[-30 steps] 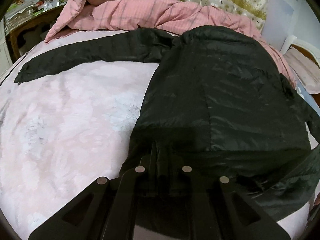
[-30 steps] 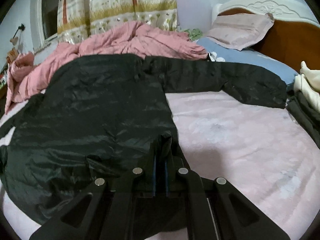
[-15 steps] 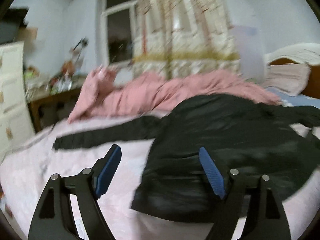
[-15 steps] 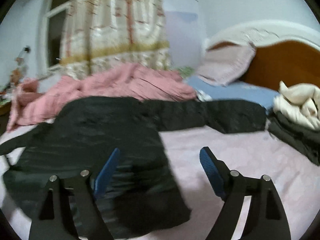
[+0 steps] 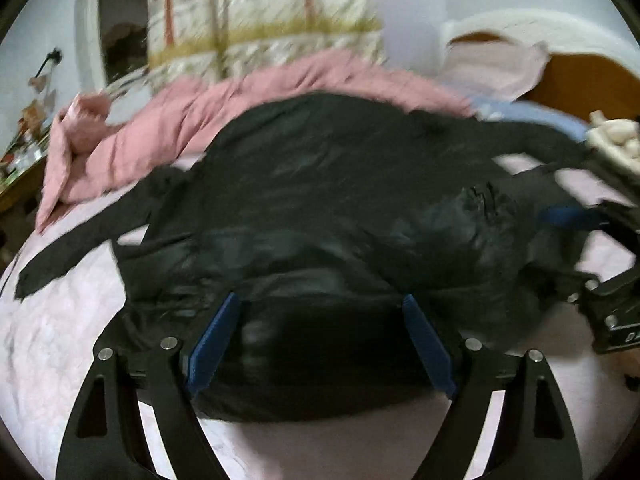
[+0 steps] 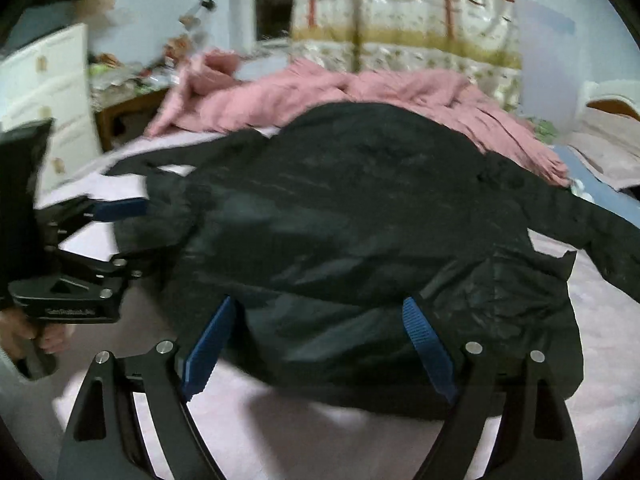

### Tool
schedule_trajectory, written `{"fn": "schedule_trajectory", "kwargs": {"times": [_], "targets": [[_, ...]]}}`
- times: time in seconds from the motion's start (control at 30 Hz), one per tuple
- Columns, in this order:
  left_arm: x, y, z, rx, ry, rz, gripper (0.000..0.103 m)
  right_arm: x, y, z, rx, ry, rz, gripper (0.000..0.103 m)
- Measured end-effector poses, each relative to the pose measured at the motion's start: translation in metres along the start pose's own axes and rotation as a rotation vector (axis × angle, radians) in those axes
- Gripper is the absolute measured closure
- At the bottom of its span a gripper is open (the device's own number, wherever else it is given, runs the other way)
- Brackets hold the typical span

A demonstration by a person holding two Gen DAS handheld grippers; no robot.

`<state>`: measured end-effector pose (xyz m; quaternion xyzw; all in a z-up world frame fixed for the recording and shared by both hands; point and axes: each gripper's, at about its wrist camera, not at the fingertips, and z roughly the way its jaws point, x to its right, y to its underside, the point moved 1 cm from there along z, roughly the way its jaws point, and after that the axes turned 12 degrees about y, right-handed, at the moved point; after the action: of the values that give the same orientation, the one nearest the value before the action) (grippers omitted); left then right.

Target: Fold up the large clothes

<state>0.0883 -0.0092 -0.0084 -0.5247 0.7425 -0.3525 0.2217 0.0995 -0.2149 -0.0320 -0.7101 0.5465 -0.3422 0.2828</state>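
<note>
Black jacket (image 5: 320, 200) lies spread on the bed (image 5: 60, 340), hem doubled, sleeves unfolded; both grippers, left gripper (image 5: 320, 340) and right gripper (image 6: 320, 340), held wide, empty.

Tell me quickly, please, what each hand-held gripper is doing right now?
Left hand-held gripper: open, holding nothing; jacket lies on the bed beyond it.
Right hand-held gripper: open, holding nothing.

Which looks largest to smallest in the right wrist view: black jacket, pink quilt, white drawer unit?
1. black jacket, nearest the camera.
2. pink quilt.
3. white drawer unit, farther off and partly cut off, so unsure against the quilt.
</note>
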Motion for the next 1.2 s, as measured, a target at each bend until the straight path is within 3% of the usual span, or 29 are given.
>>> {"fn": "schedule_trajectory", "kwargs": {"times": [0.13, 0.2, 0.4, 0.5, 0.57, 0.6, 0.67, 0.7, 0.73, 0.8, 0.9, 1.03, 1.2], "targets": [[-0.026, 0.006, 0.035, -0.076, -0.09, -0.106, 0.028, 0.011, 0.003, 0.037, -0.095, 0.115, 0.045, 0.016], [-0.037, 0.013, 0.041, -0.086, -0.096, -0.159, 0.04, 0.02, 0.007, 0.049, -0.133, 0.135, 0.086, 0.017], [-0.027, 0.027, 0.041, -0.088, -0.184, -0.121, 0.042, 0.021, 0.015, 0.064, -0.185, 0.178, 0.077, 0.017], [-0.027, 0.027, 0.034, -0.071, -0.163, -0.134, 0.044, 0.026, 0.015, 0.056, -0.145, 0.154, 0.111, 0.018], [-0.036, 0.023, 0.016, 0.003, -0.086, -0.16, 0.044, 0.035, 0.013, 0.038, -0.077, 0.131, 0.164, 0.022], [-0.041, 0.019, 0.005, 0.05, -0.073, -0.158, 0.044, 0.044, 0.009, 0.027, -0.028, 0.145, 0.177, 0.022], [-0.05, 0.009, -0.01, 0.113, -0.12, -0.125, 0.042, 0.056, 0.0, 0.018, 0.016, 0.247, 0.147, 0.022], [-0.057, 0.004, -0.012, 0.121, -0.157, -0.111, 0.042, 0.061, -0.002, 0.018, 0.019, 0.276, 0.136, 0.034], [-0.067, 0.001, -0.011, 0.112, -0.198, -0.11, 0.042, 0.07, -0.004, 0.021, 0.009, 0.298, 0.13, 0.057], [-0.089, 0.0, -0.003, 0.078, -0.236, -0.145, 0.046, 0.091, -0.004, 0.036, -0.05, 0.315, 0.166, 0.072], [-0.124, 0.012, 0.015, -0.009, -0.295, -0.224, 0.062, 0.12, 0.006, 0.063, -0.135, 0.336, 0.237, 0.082], [-0.164, 0.028, 0.028, -0.075, -0.261, -0.419, 0.06, 0.149, 0.021, 0.079, -0.218, 0.293, 0.358, 0.082], [-0.168, 0.031, 0.026, -0.069, -0.291, -0.442, 0.053, 0.143, 0.025, 0.081, -0.226, 0.344, 0.337, 0.083]]}}
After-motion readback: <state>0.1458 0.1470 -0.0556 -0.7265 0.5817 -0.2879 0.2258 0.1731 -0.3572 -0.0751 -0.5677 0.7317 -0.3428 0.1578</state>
